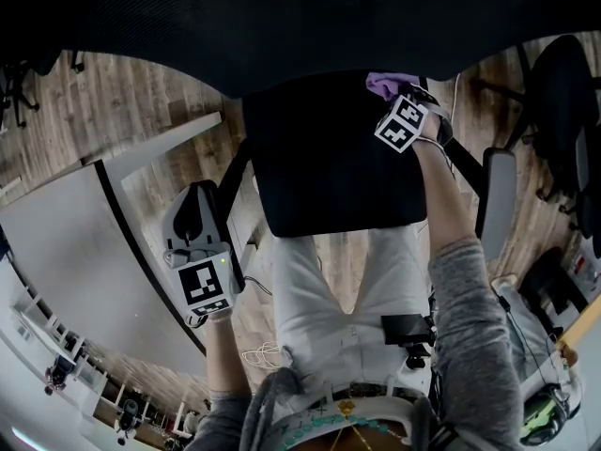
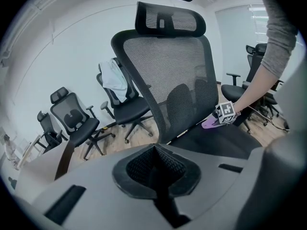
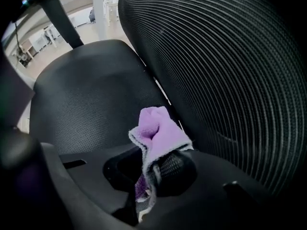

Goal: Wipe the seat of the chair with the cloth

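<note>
Here, from above, the head view shows a person standing at the front edge of one black seat [image 1: 329,158] and holding a set of tongs in each hand. The right tongs [image 3: 149,174] reach to the seat's back right corner. The left tongs [image 1: 192,216] hang off to the left of the seat, well apart from it, over wood floor [image 1: 178,111] beside a white bench [image 1: 75,252]. Only the right gripper view shows the grip itself: the right tongs are clamped on one purple cloth [image 3: 158,131], which bunches up ahead of the tips, low over the rear of the seat and just beside the ribbed mesh backrest [image 3: 230,71]. Whether the cloth touches the seat cannot be told there. Only the left gripper view shows the whole chair [image 2: 168,80], with its tall mesh back and one headrest [image 2: 170,19]. It also shows the left tongs pressed together with nothing between them. In that view the cloth lies small and far off at the back of the seat, under a grey-sleeved arm [image 2: 276,42]. This view alone shows at least four other office chairs along the wall [image 2: 72,119], one of them with a white garment [image 2: 114,78] draped over its back.
</note>
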The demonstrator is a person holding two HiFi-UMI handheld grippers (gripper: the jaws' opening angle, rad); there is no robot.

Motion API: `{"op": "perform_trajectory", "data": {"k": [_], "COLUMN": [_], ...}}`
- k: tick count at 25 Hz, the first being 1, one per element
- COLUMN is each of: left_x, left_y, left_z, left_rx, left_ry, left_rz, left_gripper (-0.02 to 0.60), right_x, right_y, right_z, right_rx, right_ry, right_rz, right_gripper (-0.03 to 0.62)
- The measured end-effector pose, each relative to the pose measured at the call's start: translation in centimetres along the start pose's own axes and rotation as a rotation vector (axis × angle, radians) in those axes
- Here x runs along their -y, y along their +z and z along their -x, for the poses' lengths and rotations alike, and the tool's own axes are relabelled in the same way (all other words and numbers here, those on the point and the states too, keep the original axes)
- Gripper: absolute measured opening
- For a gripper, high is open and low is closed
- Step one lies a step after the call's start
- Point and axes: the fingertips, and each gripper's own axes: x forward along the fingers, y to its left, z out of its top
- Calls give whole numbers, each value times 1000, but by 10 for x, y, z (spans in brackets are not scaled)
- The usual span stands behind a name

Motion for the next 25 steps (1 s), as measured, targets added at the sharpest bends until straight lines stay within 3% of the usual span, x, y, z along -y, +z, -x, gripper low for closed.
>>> {"op": "perform_trajectory", "data": {"k": [15, 25], "left_x": [1, 2], "left_y": [2, 3], "left_z": [0, -1], "left_rx": [1, 5], "left_ry": [-1, -5], "left_rz": [1, 6], "left_gripper": [3, 3], "right_x": [7, 8], "right_y": [-16, -13], "right_z": [1, 8], "right_rx": [-2, 74], "right_ry": [7, -11], "right_rz": [-94, -129], "right_gripper": [48, 48]}}
